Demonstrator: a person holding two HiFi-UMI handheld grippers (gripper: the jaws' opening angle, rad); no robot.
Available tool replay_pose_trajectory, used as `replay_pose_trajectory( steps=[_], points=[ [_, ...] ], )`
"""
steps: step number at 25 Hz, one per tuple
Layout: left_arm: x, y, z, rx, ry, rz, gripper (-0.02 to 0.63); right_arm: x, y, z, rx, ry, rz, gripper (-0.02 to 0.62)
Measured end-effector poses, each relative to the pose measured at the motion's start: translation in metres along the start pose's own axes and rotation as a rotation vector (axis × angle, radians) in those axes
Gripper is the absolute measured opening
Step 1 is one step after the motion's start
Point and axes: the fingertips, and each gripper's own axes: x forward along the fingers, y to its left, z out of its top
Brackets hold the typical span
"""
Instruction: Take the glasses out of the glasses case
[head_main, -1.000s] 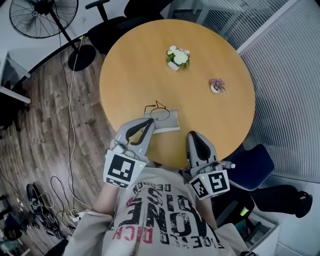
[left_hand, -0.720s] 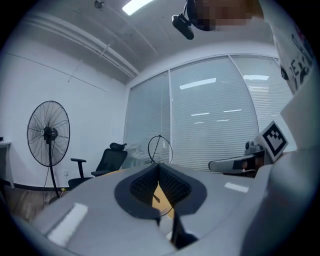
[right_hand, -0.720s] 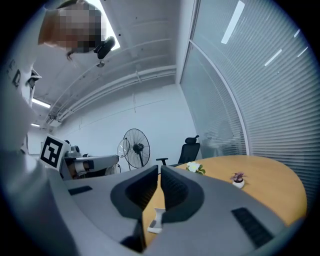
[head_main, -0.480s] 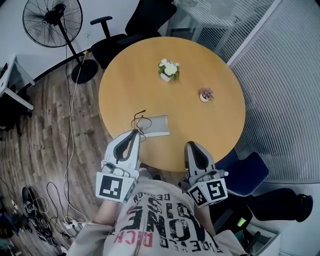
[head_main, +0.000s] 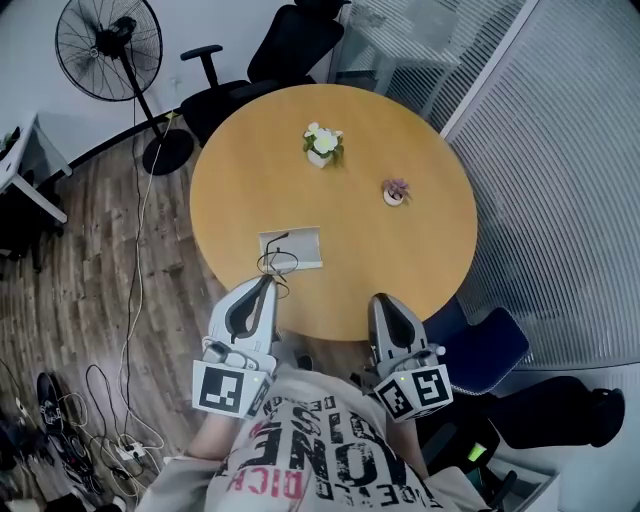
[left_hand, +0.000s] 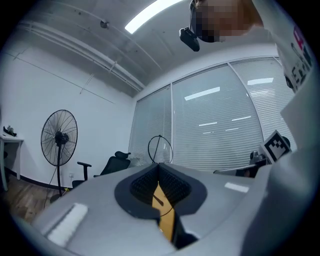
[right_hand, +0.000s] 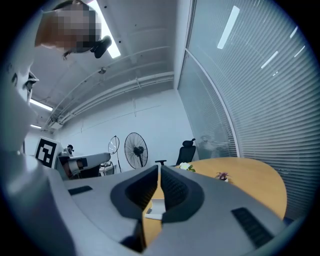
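In the head view my left gripper (head_main: 268, 284) is shut on thin black wire-rimmed glasses (head_main: 277, 262), which hang just over the near edge of the round wooden table (head_main: 400, 250). The flat grey glasses case (head_main: 302, 246) lies on the table just beyond them. In the left gripper view one round lens of the glasses (left_hand: 159, 150) stands up above the shut tips of the left gripper (left_hand: 158, 167), with dark wire showing in the gap. My right gripper (head_main: 383, 300) is shut with nothing in it, level, at the table's near edge. The right gripper view shows the case (right_hand: 156, 209) past the right gripper (right_hand: 159, 170).
A white flower pot (head_main: 322, 145) and a small pink plant (head_main: 395, 190) stand farther back on the table. A floor fan (head_main: 108, 45) and a black office chair (head_main: 270, 60) are behind it, a blue chair (head_main: 490, 345) at right. Cables (head_main: 110, 400) lie on the floor at left.
Both grippers have drawn back toward the person and risen slightly. The left one has carried the glasses off the case to the table's near edge. The case stays on the table.
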Motion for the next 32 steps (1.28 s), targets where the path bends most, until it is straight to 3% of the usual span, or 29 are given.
replay_pose_trajectory(
  steps=[15, 21, 24, 29, 32],
  points=[
    [-0.017, 0.000, -0.001, 0.017, -0.007, 0.072, 0.017, 0.013, 0.009, 0.008, 0.010, -0.001, 0.074, 0.026],
    [-0.026, 0.004, -0.009, -0.001, 0.053, 0.105, 0.017, 0.026, 0.022, 0.003, -0.003, 0.014, 0.131, 0.026],
    [-0.022, 0.004, -0.011, 0.009, 0.056, 0.095, 0.017, 0.024, 0.019, 0.001, 0.010, 0.010, 0.113, 0.026],
    [-0.011, -0.001, 0.004, 0.079, -0.019, 0.062, 0.017, 0.018, 0.014, -0.004, 0.005, 0.017, 0.109, 0.026],
    [-0.009, -0.002, 0.003, 0.057, -0.017, 0.057, 0.017, 0.018, 0.012, -0.002, 0.003, 0.010, 0.107, 0.026]
  ],
)
